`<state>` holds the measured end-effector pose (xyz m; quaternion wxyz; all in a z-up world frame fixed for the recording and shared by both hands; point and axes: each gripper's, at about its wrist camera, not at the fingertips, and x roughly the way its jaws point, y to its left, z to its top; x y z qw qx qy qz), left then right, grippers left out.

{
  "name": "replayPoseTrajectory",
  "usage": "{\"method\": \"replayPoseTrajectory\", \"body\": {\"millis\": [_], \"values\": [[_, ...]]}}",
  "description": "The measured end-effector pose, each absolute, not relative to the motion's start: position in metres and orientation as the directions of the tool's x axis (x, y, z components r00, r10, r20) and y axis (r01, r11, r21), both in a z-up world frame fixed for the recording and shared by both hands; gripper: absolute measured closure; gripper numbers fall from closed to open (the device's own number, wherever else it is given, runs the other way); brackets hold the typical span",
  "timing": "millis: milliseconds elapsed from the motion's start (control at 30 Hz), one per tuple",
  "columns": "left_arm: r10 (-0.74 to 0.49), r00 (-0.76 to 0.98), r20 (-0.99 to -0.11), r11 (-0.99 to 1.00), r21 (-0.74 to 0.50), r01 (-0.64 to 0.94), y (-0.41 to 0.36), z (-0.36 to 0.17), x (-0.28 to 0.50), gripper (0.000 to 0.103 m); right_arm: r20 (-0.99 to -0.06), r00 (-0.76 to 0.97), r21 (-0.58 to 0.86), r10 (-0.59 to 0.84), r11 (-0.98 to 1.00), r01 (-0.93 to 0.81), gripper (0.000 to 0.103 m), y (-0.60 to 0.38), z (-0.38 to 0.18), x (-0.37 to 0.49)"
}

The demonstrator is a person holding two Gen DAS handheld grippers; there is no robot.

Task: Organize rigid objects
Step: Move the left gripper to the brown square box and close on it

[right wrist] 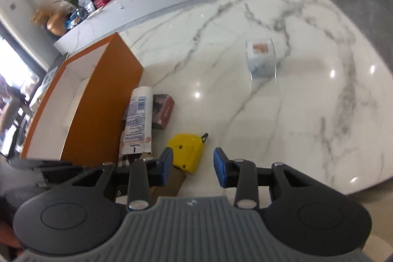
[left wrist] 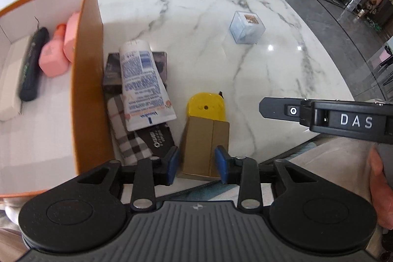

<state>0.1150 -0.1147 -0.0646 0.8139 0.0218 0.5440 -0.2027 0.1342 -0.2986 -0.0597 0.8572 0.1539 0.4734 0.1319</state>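
Nearest the lens: left gripper, blue pads parted, straddling the near end of one brown cardboard box; pads close to its sides, contact not clear enough to call a grip. Just beyond the box, touching it, one yellow tape measure. To the left, a pile against the orange wall of one open storage box: one white lotion tube lying across one dark carton, one plaid pouch, one black card half buried. Inside the storage box: two pink bottles, one black tube, blurred, and a white item cut off at the left edge. One clear cube well apart on the marble table. Right gripper open, empty, above bare tabletop just right of the tape measure. Right-wrist view smeared.
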Motion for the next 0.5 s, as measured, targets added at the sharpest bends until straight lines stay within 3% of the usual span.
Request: {"method": "replayPoseTrajectory", "body": {"millis": [167, 267, 300, 500], "values": [[-0.306, 0.349, -0.886, 0.917, -0.175, 0.358, -0.124, -0.062, 0.112, 0.076, -0.776, 0.495, 0.399, 0.391, 0.912, -0.095, 0.065, -0.3, -0.063, 0.136], [-0.303, 0.361, -0.882, 0.913, -0.16, 0.374, -0.133, -0.059, 0.108, 0.087, -0.802, 0.441, 0.39, 0.403, 0.912, -0.126, 0.068, -0.294, -0.068, 0.14], [-0.293, 0.364, -0.884, 0.913, -0.146, 0.381, -0.137, -0.059, 0.106, 0.095, -0.809, 0.43, 0.388, 0.401, 0.914, -0.122, 0.072, -0.293, -0.07, 0.141], [-0.334, 0.34, -0.879, 0.907, -0.201, 0.37, -0.141, -0.061, 0.104, 0.097, -0.828, 0.373, 0.419, 0.42, 0.904, -0.089, 0.084, -0.297, -0.079, 0.148]]}}
